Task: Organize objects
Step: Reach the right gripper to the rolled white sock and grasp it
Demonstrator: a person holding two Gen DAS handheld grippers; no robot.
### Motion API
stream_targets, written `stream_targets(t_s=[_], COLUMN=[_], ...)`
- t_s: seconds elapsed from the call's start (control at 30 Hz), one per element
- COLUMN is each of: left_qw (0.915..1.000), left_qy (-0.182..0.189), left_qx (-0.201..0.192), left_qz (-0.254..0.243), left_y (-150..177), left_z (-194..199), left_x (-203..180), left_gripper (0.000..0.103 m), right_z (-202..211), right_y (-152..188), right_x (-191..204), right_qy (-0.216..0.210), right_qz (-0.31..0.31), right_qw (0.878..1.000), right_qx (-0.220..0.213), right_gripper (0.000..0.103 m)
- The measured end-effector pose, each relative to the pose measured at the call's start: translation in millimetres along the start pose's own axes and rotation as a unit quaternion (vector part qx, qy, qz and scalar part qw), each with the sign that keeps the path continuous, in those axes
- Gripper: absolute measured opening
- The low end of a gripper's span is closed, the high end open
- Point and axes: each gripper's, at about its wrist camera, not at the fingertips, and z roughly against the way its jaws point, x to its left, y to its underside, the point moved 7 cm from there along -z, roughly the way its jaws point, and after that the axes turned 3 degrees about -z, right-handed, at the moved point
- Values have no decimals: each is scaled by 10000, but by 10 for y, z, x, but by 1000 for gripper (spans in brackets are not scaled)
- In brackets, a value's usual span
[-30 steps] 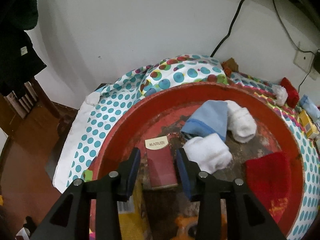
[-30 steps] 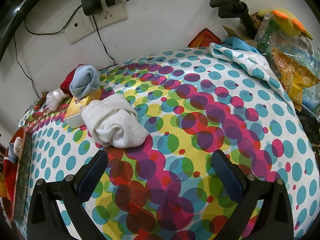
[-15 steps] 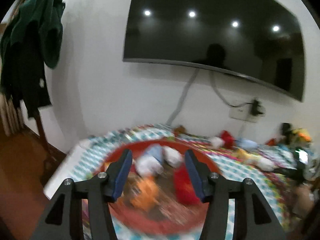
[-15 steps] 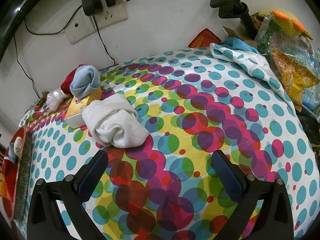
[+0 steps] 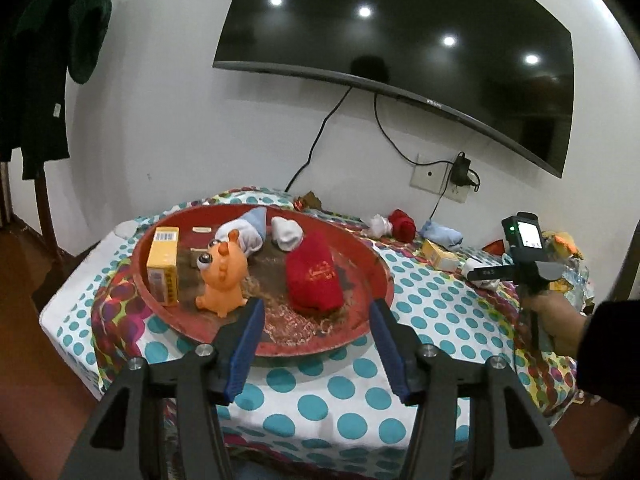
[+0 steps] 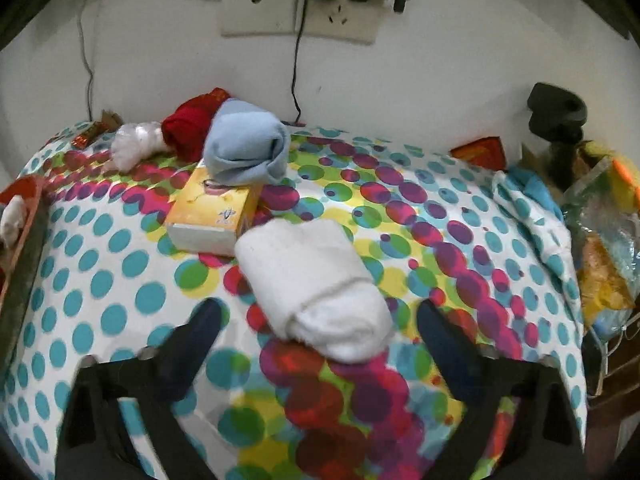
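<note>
Jaws wide — right gripper (image 6: 318, 322) straddles white sock (image 6: 316, 284) — unclamped.

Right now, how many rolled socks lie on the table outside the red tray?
4: white sock nearest; light blue sock on the yellow box; red sock and small white sock near the wall.

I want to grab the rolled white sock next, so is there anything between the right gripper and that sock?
Nothing visible. The right gripper is open, and the white sock lies directly ahead, its near end between the fingers. The yellow box sits behind the sock.
</note>
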Motion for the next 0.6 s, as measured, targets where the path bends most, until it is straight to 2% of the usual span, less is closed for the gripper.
stream_targets(t_s=[0.03,0.13,0.27,0.37,0.6], left_qw=[10000,10000,9998,9994,9991], left_qy=[15,37,69,29,-43], left_qx=[7,21,194,351,418], left_qz=[-6,-1,3,-3,-49], left_y=[1,26,81,134,176], left_z=[-4,-10,-75,-98,-93], left_x=[-1,-2,-9,-23,-57], left_gripper=[56,56,56,56,56], right_z=[-48,-42,-10,43,311], right_y=[20,15,37,46,75], right_x=[-2,-43,-30,-31,-31], right_qy=[-154,-217,-126,82,313], right_qz=[-103,-261,-229,-193,-325], right_qw=[9998,9994,9996,9997,9988], right_qx=[108,-30,-87,-102,-170], right_gripper=[45,42,30,28,28])
